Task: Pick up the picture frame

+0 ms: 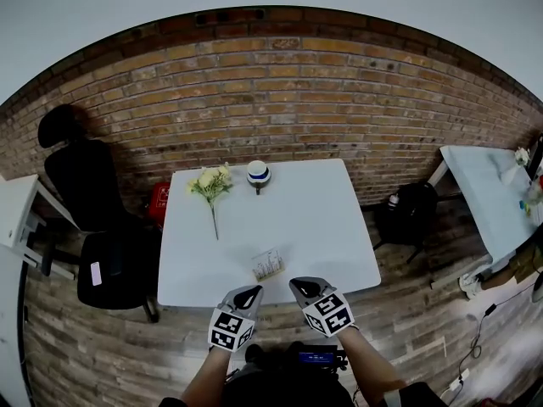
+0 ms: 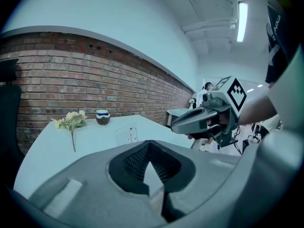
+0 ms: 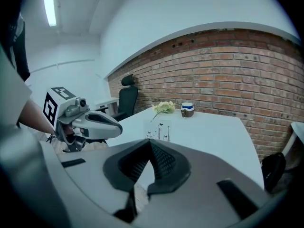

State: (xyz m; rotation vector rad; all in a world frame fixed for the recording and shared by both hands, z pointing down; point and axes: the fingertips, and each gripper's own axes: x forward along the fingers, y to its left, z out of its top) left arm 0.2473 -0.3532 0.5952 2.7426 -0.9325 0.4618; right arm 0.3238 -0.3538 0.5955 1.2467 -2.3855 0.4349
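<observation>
A small clear picture frame (image 1: 268, 264) with a drawing of thin plants stands upright near the front edge of the white table (image 1: 314, 227). It also shows ahead in the left gripper view as the picture frame (image 2: 126, 135) and in the right gripper view as the picture frame (image 3: 158, 131). My left gripper (image 1: 247, 298) hovers at the table's front edge, shut and empty, just left of the frame. My right gripper (image 1: 307, 290) hangs level with it, to the right of the frame, also shut and empty. Neither touches the frame.
A sprig of pale flowers (image 1: 211, 186) lies at the table's back left, beside a small dark pot with a white and blue lid (image 1: 259, 174). A black office chair (image 1: 102, 227) stands left of the table. Behind is a brick wall (image 1: 280, 91); a second table (image 1: 488, 193) stands right.
</observation>
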